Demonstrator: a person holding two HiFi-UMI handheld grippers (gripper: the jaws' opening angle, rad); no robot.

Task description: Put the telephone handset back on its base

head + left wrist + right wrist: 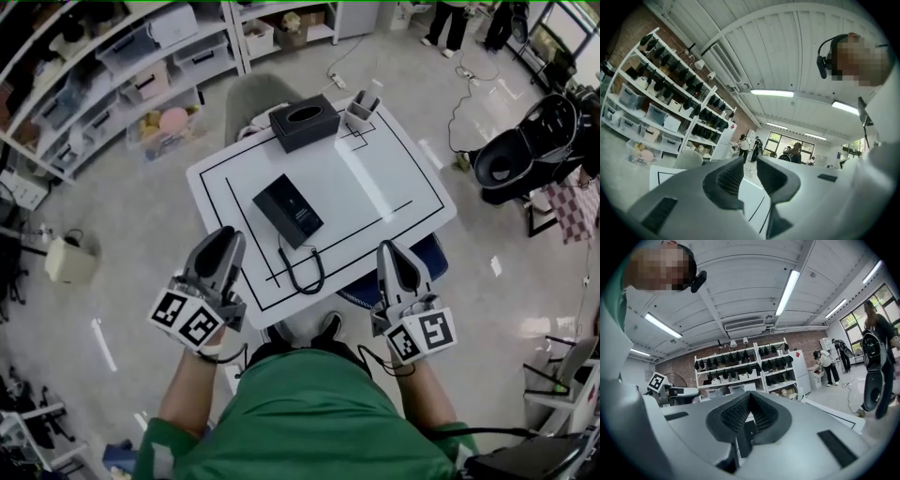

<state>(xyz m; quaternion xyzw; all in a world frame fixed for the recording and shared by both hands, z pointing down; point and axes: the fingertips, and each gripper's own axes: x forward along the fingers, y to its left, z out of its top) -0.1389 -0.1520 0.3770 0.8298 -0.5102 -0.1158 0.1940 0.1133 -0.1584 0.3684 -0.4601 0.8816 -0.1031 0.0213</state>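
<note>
Left gripper (pixel 228 236): at the near-left table edge, tips raised and pointing away from the body. Jaws narrowly apart, nothing between them (pixel 750 165). Grey moulded shell, ribbed dark pads.
Telephone (pixel 289 211): flat black oblong block at mid-table, matte, square-cornered, probably plastic. Handset not separable from base in the head view, so cannot tell whether already seated.
Bearing: ahead of both grippers and between them, apart from each. Long axis diagonal, far-left to near-right. Nearer the left gripper, so judged the shorter reach from that side.
Cord (pixel 305 272): thin, black, limp. Runs from the block's near end into a narrow loop close to the near table edge. Likely to drag if the block is lifted.
Box (pixel 305 122): black, rectangular, oval slot on top, at the far edge.
Holder (pixel 361 112): small, pale, upright, just right of the box. Contents too small to tell.
Right gripper (pixel 392 248): at the near-right edge, tips raised. Jaws closed tip to tip (pixel 750 397), gripping nothing.
Table (pixel 412 187): white, smooth, slightly glossy, marked with thin black lines.
</note>
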